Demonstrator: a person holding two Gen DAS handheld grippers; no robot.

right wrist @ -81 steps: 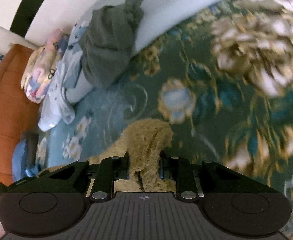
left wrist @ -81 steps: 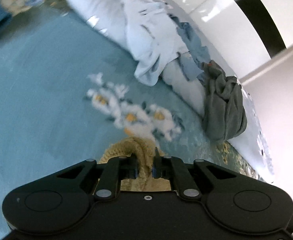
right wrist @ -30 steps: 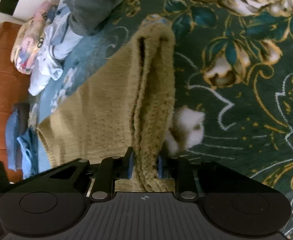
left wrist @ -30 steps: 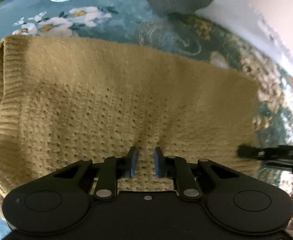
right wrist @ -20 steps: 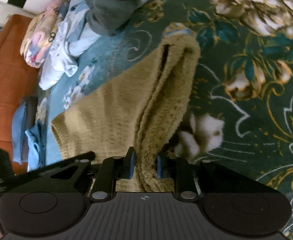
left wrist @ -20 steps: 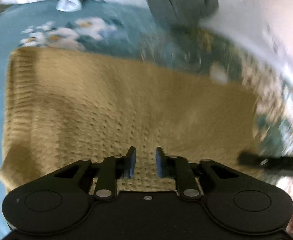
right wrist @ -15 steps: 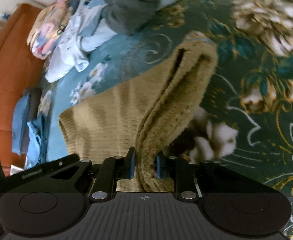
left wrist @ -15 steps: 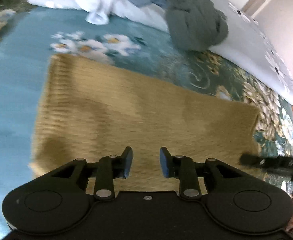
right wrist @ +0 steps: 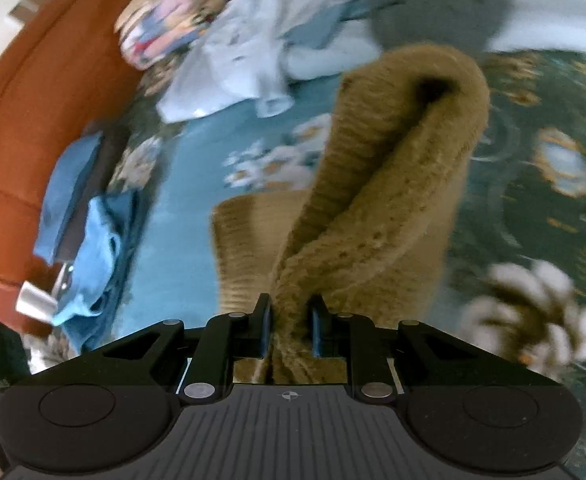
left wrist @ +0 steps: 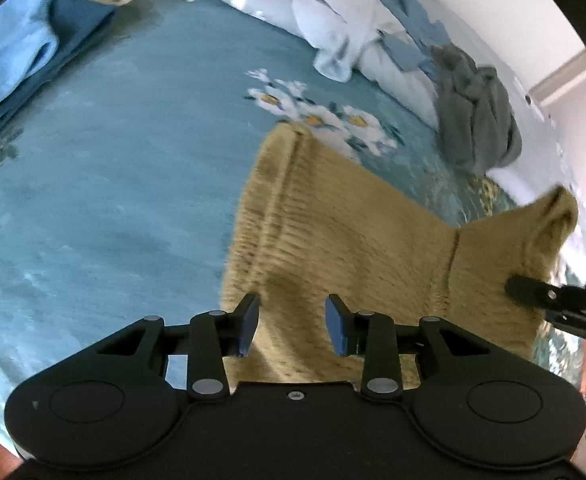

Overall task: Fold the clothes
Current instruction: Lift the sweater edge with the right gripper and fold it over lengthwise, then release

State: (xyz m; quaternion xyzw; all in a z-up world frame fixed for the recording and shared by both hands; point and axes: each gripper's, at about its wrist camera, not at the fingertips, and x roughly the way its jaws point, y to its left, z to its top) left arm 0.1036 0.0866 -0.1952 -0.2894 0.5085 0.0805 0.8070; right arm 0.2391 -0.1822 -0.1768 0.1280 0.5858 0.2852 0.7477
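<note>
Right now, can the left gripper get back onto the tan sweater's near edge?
Probably yes. The left gripper is open with the tan sweater lying right between and under its fingers, nothing in between. The right gripper grips the other end, off to the side.

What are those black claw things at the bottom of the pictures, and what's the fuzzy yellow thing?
Those black claws are grabbing tools. A person holds one in each hand, and each has a small camera looking out past its two fingers, so there are two pictures: one from the left tool, one from the right. The fuzzy thing is a mustard-yellow knitted sweater being folded on a flowery blue bedspread. The right gripper pinches an edge of it and lifts that part up. The left gripper is open and holds nothing. Farther back lie a grey garment and pale blue clothes, with blue clothes off to one side.
</note>
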